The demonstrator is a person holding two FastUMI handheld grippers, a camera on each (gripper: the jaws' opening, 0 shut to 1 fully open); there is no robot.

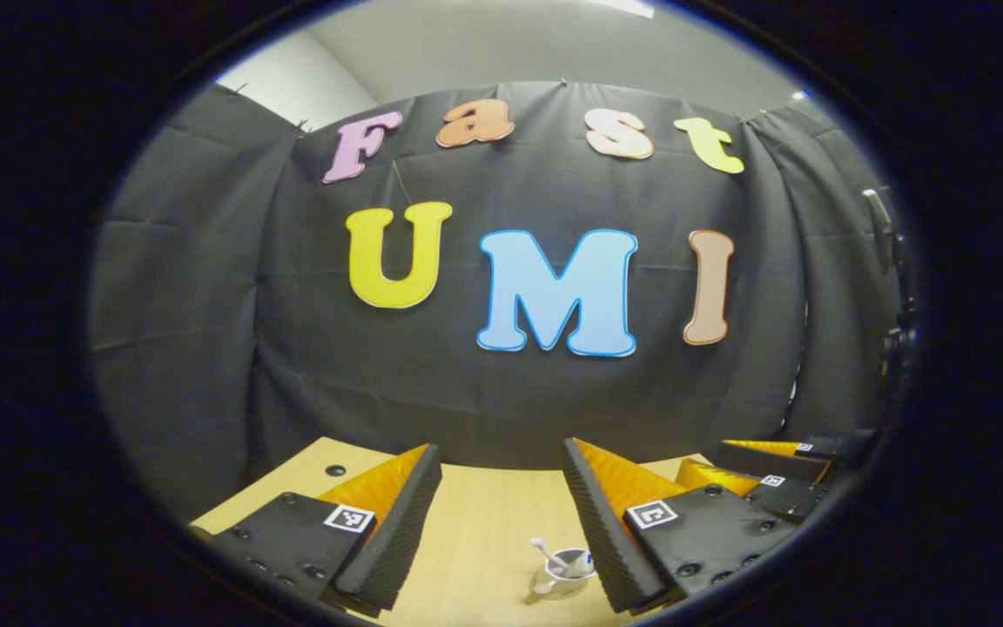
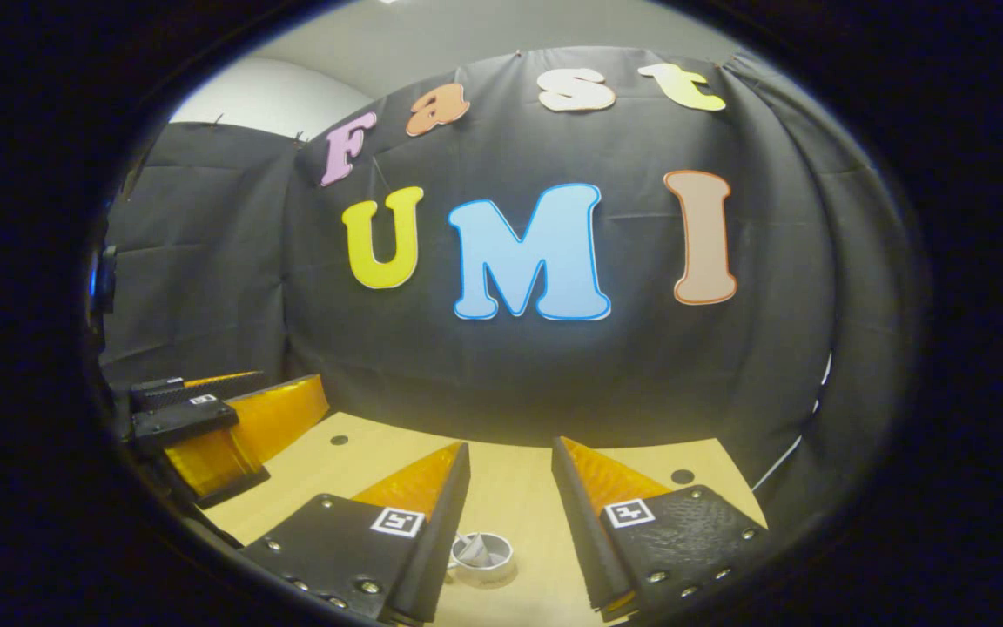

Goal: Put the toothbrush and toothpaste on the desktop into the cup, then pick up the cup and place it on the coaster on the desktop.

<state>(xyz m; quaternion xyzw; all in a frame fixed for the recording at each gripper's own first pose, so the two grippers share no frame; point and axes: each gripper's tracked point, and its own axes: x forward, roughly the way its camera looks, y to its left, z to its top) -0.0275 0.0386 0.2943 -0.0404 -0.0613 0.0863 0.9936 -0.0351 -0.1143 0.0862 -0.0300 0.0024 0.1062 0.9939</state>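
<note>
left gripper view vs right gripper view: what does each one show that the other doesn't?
Left gripper view: the right tool at its right edge, a toothbrush standing out of the cup. Right gripper view: the left tool at its left edge, the cup's mouth from above. Both: the wooden desktop, the cup, the view's own tool open.

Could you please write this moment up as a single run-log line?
left gripper: open, raised, holding nothing | right gripper: open, raised, holding nothing | cup: on desktop, items inside | coaster: not identified
</note>
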